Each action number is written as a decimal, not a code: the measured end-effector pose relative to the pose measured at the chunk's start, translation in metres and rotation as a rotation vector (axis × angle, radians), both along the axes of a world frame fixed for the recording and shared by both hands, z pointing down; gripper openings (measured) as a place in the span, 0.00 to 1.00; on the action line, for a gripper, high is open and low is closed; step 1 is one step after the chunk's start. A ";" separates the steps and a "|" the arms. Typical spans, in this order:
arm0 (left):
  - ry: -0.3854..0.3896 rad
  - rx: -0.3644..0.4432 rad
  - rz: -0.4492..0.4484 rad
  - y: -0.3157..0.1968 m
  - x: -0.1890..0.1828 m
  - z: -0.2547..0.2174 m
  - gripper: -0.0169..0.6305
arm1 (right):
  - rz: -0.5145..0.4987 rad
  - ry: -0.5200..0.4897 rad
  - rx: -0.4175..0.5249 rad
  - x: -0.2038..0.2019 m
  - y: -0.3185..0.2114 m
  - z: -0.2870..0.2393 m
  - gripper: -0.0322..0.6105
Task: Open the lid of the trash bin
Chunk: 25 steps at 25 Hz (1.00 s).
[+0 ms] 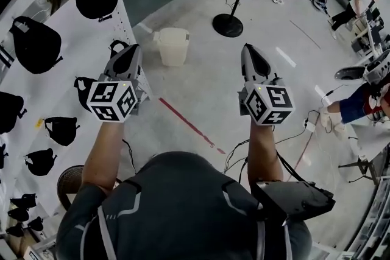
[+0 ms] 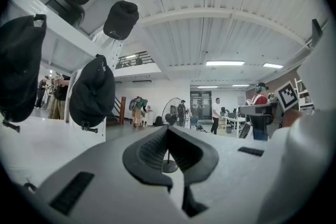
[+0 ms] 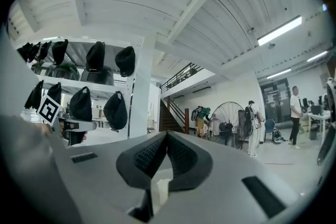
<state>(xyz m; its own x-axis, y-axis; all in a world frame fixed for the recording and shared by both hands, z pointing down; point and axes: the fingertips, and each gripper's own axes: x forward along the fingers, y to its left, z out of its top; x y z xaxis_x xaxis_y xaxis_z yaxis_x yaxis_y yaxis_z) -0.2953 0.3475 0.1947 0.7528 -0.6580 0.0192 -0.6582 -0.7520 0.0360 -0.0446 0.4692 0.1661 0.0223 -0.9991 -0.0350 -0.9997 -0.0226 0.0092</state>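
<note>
Presently both empty: left gripper (image 1: 127,53) and right gripper (image 1: 250,50) up at chest level, jaws pressed together at the tips, nothing between them. Trash bin (image 1: 172,45) stands on the floor (image 1: 201,91) ahead, well apart from both, lid seemingly down. Pale thin plastic, so probably light, smooth and apt to slide. Best purchase: the lid's overhanging rim.

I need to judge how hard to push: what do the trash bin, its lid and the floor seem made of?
The trash bin looks like cream plastic, matte: smooth moulded walls, no metallic shine. Its lid shares that colour and finish, so probably the same plastic. The floor seems to be pale polished concrete or a coating, faintly glossy.
</note>
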 end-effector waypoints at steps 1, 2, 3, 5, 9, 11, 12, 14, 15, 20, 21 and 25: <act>-0.002 0.001 0.002 0.001 0.003 0.000 0.04 | 0.000 0.002 0.002 0.002 0.001 0.000 0.09; -0.003 0.003 0.004 0.002 0.006 0.000 0.04 | -0.002 0.004 0.004 0.004 0.003 0.000 0.09; -0.003 0.005 0.006 0.004 0.011 -0.001 0.04 | -0.007 0.004 0.007 0.007 0.004 0.000 0.09; -0.005 0.014 0.008 0.007 0.020 -0.001 0.04 | -0.021 -0.008 0.016 0.012 0.008 -0.001 0.09; 0.000 0.010 0.014 0.015 0.041 0.002 0.04 | -0.036 0.000 0.024 0.026 0.015 -0.003 0.09; 0.001 0.012 0.021 0.019 0.054 0.001 0.04 | -0.051 0.008 0.019 0.032 0.020 0.000 0.09; 0.001 0.014 0.023 0.021 0.060 0.000 0.04 | -0.058 0.012 0.015 0.035 0.023 0.002 0.09; 0.003 0.014 0.023 0.025 0.073 -0.001 0.04 | -0.069 0.022 0.007 0.045 0.027 0.006 0.09; 0.002 0.017 0.020 0.027 0.079 -0.001 0.04 | -0.071 0.023 0.005 0.051 0.029 0.007 0.09; -0.031 0.044 0.015 0.015 0.101 -0.001 0.04 | -0.059 -0.008 0.027 0.075 0.016 0.013 0.09; -0.040 0.045 0.021 0.011 0.104 0.002 0.04 | -0.059 -0.006 0.027 0.077 0.013 0.016 0.09; -0.051 0.053 0.058 -0.012 0.126 0.009 0.04 | -0.020 -0.008 0.002 0.102 -0.008 0.026 0.09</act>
